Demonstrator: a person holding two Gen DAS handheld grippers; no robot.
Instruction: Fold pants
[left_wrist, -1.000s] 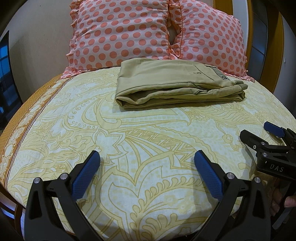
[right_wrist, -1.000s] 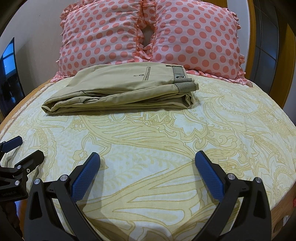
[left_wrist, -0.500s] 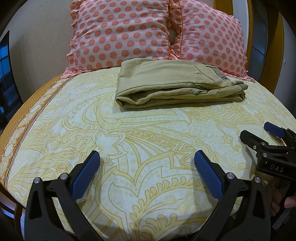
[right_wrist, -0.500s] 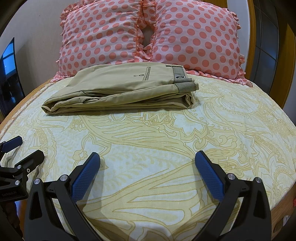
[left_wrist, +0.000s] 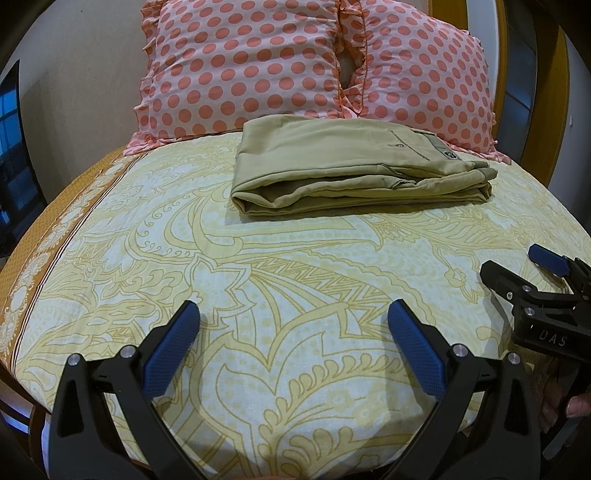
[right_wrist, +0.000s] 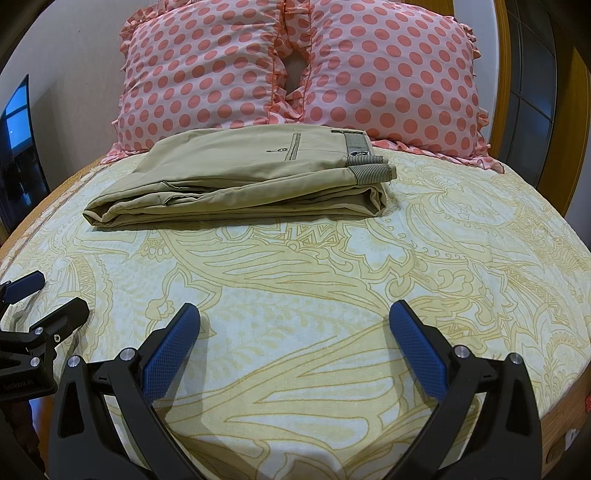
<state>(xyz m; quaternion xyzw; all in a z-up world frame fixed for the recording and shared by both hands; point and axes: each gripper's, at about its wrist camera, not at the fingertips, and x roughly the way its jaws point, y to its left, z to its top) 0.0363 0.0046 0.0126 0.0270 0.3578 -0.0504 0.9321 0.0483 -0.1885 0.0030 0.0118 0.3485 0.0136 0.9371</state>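
Note:
Khaki pants (left_wrist: 354, 166) lie folded in a flat stack on the bed, near the pillows; they also show in the right wrist view (right_wrist: 251, 177), waistband to the right. My left gripper (left_wrist: 293, 317) is open and empty, well short of the pants near the bed's front edge. My right gripper (right_wrist: 294, 319) is open and empty too, equally far back. Each gripper shows at the edge of the other's view: the right gripper (left_wrist: 521, 269) and the left gripper (right_wrist: 48, 295).
Two pink polka-dot pillows (left_wrist: 258, 62) (right_wrist: 391, 70) lean against the headboard behind the pants. The bed has a yellow paisley sheet (left_wrist: 295, 258) (right_wrist: 332, 266). A wooden frame (right_wrist: 561, 122) stands at the right and a dark window (right_wrist: 18, 147) at the left.

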